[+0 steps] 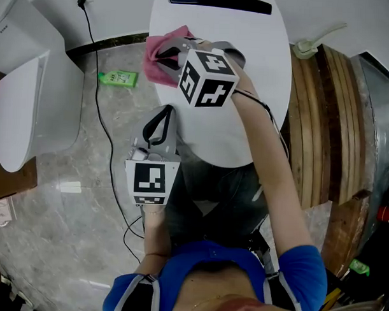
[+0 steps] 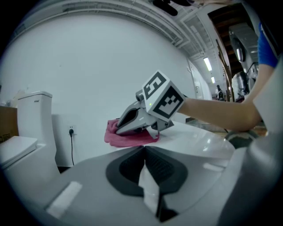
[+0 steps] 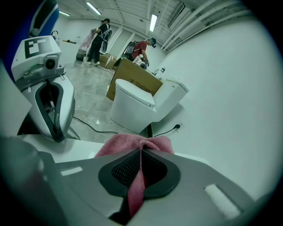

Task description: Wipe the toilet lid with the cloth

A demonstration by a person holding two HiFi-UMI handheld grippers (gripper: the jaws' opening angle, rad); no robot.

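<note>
The right tongs (image 3: 140, 152) are shown pinching a fold of the pink cloth (image 3: 132, 142). The cloth is pressed on the closed, glossy white toilet lid (image 1: 248, 90) near its rim, at about 10 o'clock in the head view. The left tongs (image 2: 145, 154) are pressed together on nothing, beside the lid's edge at about 8 o'clock. The cloth is best laid flat and drawn in overlapping strokes toward 4 o'clock.

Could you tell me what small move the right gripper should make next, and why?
Probably sweep the cloth rightward across the lid: the right gripper is shut on it, the cloth lies at the lid's left edge, and most of the lid is bare.
</note>
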